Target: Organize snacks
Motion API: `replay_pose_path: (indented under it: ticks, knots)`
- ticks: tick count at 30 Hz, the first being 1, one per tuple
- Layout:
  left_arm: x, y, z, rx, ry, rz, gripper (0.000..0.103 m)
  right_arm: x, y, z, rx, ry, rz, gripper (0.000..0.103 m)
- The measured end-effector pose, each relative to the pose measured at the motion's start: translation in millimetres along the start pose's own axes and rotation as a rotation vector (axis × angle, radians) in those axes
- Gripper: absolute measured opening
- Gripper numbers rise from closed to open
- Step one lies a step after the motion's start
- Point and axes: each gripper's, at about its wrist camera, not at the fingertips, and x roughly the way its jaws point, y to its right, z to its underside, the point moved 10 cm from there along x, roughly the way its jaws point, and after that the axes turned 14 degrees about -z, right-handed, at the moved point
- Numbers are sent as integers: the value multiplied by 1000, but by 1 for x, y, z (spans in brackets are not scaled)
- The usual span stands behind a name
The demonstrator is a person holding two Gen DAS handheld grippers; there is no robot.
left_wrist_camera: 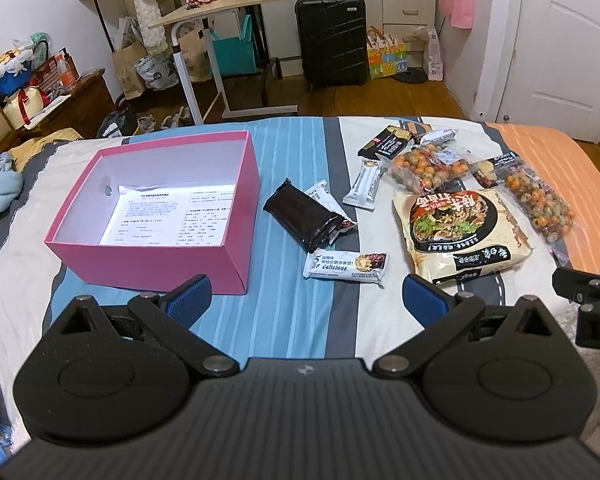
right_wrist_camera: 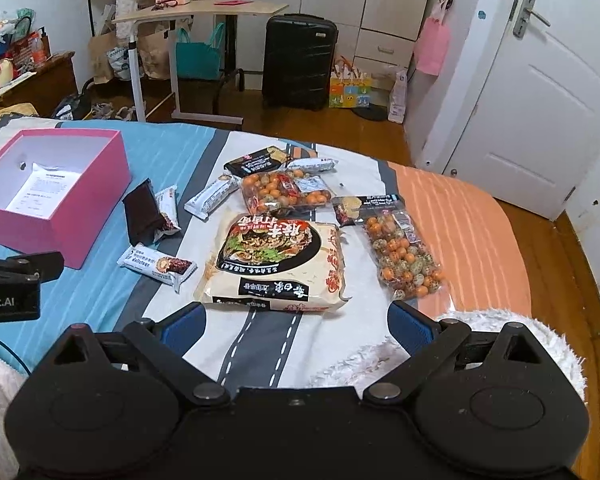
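Barely started: pink box (left_wrist_camera: pixel 156 216) at 10 o'clock holds just a printed sheet, I think, snacks (right_wrist_camera: pixel 276 252) all loose on the bed at 1 o'clock, both tongs (left_wrist_camera: pixel 306 300) (right_wrist_camera: pixel 296 320) spread apart, empty.

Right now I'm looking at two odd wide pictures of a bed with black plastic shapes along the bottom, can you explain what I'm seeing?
Those black shapes are hand-held tongs, one in each of a person's hands, each with a fisheye camera looking out between two blue-padded fingers. One picture comes from the left tongs, the other from the right tongs. Both are open and hold nothing. On the striped bedspread sits an open pink box with only a printed sheet inside. Beside it lie loose snacks: a big noodle packet, two bags of orange and green balls, a dark wrapper and several white bars.
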Motion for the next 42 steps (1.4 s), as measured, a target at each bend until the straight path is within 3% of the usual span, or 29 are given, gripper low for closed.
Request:
replay_pose_path:
  ticks: [13,18,20,23,26,28,30,32,35,37,39,42]
  knots:
    - [8,13,-2,40,-28,-15,103,10,7,3,6,-7,-52,99]
    - [4,16,-13,95,-33,18,103,3,4,-23,-208,74,-75,99]
    - [1,15,-19,108,-26,39,102,0,4,-33,-281,99,-133,99]
    - [8,26,-26,161,-57,99,100,5,9,-49,-342,103,-232,99]
    - [25,45,-37,153,-112,171,100,32,20,-65,-371,63,-208,99]
    - [39,59,-48,125,-101,183,100,57,30,-72,-289,-30,-223,99]
    - [55,77,-56,155,-60,176,100,79,37,-80,-177,-71,-305,98]
    - [74,99,-61,203,-38,207,100,108,52,-85,-53,-149,-332,90]
    - [106,125,-61,209,-90,263,100,142,75,-67,120,-284,-368,85]
    - [126,139,-60,175,-122,309,100,159,86,-50,203,-361,-396,83]
    - [144,149,-56,115,-162,375,98,175,93,-38,283,-411,-419,76]
    - [172,162,-40,54,-269,431,84,190,109,-30,360,-437,-374,76]
